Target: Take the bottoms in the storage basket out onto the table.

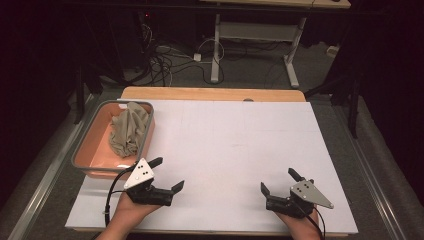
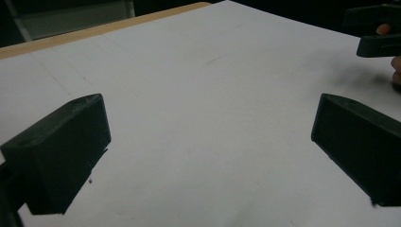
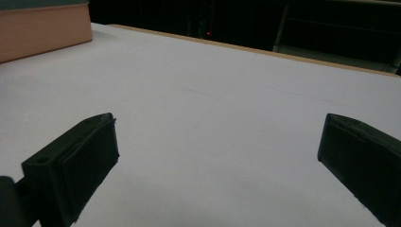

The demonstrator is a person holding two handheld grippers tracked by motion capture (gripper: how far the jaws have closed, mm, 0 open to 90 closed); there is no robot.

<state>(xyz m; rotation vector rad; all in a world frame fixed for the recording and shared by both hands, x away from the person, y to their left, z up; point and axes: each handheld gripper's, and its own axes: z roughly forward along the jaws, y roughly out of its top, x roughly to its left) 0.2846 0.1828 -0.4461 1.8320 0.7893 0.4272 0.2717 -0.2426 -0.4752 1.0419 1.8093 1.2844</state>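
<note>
Presumably the cloth [image 1: 129, 128] was the target: it lay in the tub [image 1: 81, 150] at upper left, nearest my left gripper [image 1: 168, 174]. Left and right gripper [image 1: 279, 181] jaws were spread, empty.

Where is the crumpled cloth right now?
In the high view, the cloth lies inside the orange bin at the table's left edge, just beyond the left gripper, whose fingers are spread and empty.

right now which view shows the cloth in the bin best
The high view: the crumpled beige cloth lies in plain sight inside the orange bin. The right gripper view catches just the bin's outer wall; the left gripper view looks across bare white tabletop.
</note>
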